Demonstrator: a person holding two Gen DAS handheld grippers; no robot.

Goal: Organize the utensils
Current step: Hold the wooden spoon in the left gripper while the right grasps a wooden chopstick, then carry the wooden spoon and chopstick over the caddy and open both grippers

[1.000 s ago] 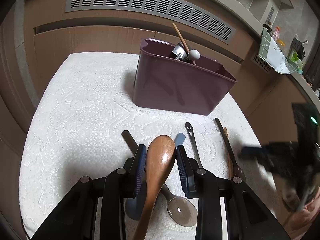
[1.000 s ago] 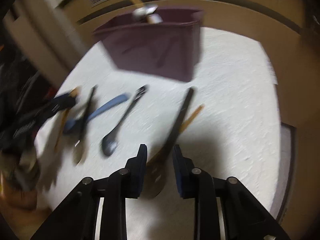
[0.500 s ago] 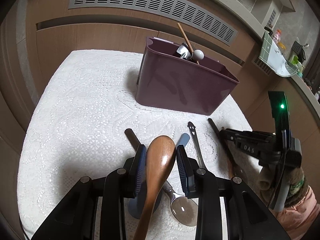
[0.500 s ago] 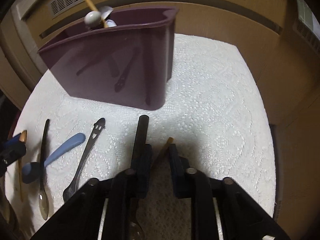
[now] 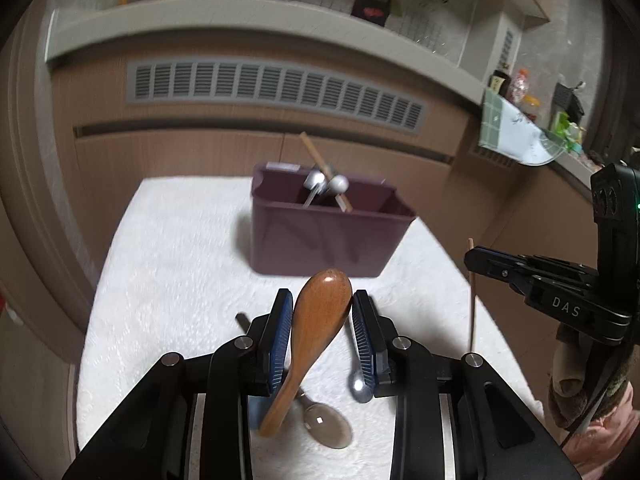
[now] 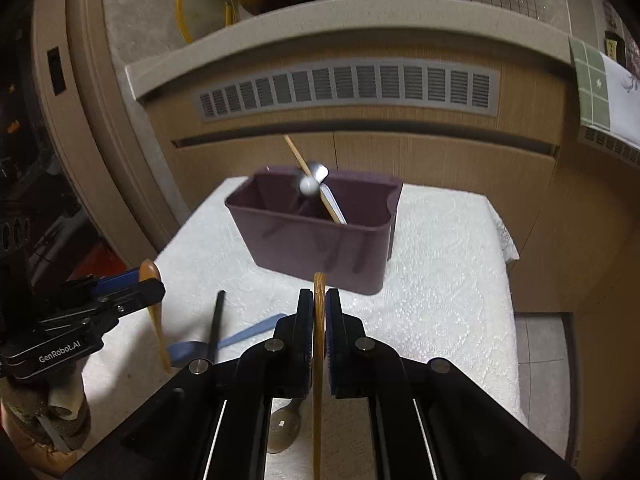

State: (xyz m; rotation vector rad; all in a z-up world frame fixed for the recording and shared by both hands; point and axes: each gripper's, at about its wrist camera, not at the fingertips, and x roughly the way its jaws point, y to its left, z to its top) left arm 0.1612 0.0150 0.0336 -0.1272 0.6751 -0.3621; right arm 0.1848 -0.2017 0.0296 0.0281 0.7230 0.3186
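Observation:
My left gripper (image 5: 320, 304) is shut on a brown wooden spoon (image 5: 316, 328), held above the white lace cloth (image 5: 168, 264). My right gripper (image 6: 319, 304) is shut on a thin wooden chopstick (image 6: 318, 360), also lifted; it shows in the left wrist view (image 5: 472, 292) in the right gripper (image 5: 480, 258). The left gripper (image 6: 152, 284) with the spoon (image 6: 154, 312) shows at the left of the right wrist view. A maroon utensil bin (image 5: 324, 236) (image 6: 316, 240) stands ahead, with a chopstick and metal utensils inside.
On the cloth lie a blue spoon (image 6: 236, 338), a black-handled utensil (image 6: 216, 320) and metal spoons (image 5: 328, 426) (image 5: 360, 388). A wooden cabinet with a vent grille (image 5: 276, 94) stands behind the table. The table's right edge (image 6: 508, 280) drops to the floor.
Both grippers have risen from the cloth. The right gripper closed on the chopstick and lifted it. The left gripper still holds the wooden spoon, now higher and farther back from the bin.

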